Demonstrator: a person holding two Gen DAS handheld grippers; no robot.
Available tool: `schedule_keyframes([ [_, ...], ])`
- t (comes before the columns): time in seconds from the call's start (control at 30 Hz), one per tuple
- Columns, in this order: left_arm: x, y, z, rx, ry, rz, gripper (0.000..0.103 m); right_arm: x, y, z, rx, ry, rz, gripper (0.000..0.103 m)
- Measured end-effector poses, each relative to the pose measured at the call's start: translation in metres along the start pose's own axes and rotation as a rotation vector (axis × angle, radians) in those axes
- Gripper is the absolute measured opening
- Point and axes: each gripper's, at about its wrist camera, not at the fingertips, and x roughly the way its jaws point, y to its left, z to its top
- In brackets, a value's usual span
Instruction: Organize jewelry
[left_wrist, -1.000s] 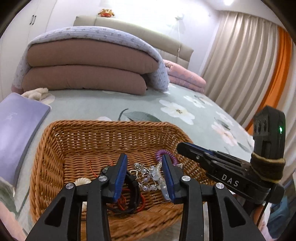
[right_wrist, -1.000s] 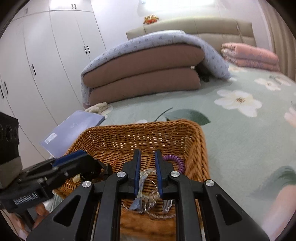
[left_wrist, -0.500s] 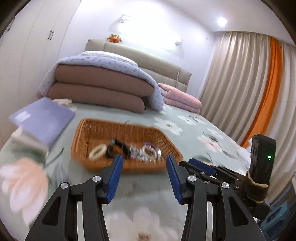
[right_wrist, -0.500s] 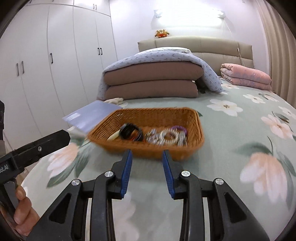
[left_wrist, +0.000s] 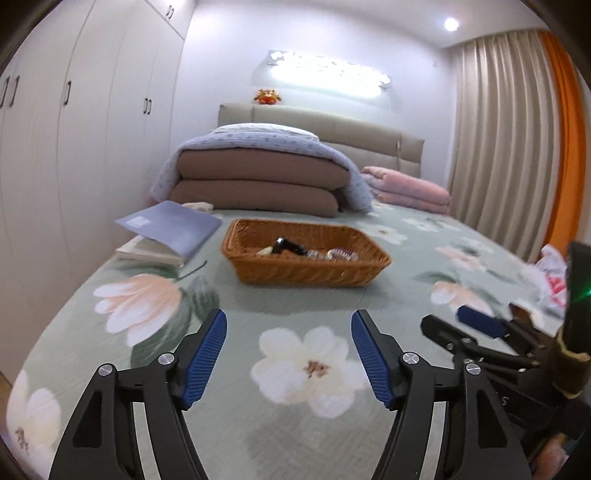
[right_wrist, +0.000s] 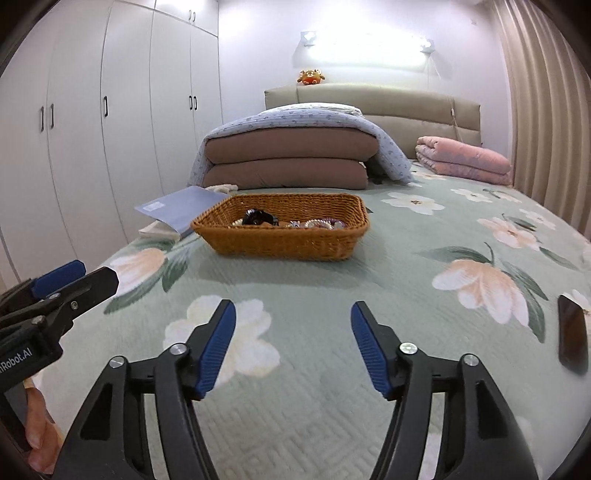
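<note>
both the left tongs (left_wrist: 288, 354) and the right tongs (right_wrist: 291, 343) hang spread and empty above the bed (right_wrist: 424, 295), well apart from the wicker basket (right_wrist: 280, 242) containing the jewelry (right_wrist: 295, 222); a careless regrasp risks tangling strands.

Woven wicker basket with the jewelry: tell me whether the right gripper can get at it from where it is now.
Probably yes. The right gripper is open and empty, and only bare floral bedspread lies between it and the woven wicker basket, whose top is open. It is well short, though, so it must move forward.
</note>
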Motion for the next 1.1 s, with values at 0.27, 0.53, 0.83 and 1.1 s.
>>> schedule_keyframes([
  [0.27,0.014,-0.001,-0.014,0.007,0.038,0.054,0.072,0.01,-0.002,-0.011,-0.014,0.045,-0.015,0.069],
  [0.53,0.021,-0.009,-0.02,0.027,0.057,0.057,0.072,0.01,-0.004,-0.009,0.006,0.053,-0.005,0.073],
  [0.83,0.021,-0.008,-0.02,0.024,0.052,0.047,0.072,0.013,-0.012,-0.009,0.037,0.069,-0.012,0.073],
  [1.1,0.022,-0.007,-0.021,0.025,0.06,0.044,0.072,0.016,-0.015,-0.01,0.051,0.085,-0.002,0.073],
])
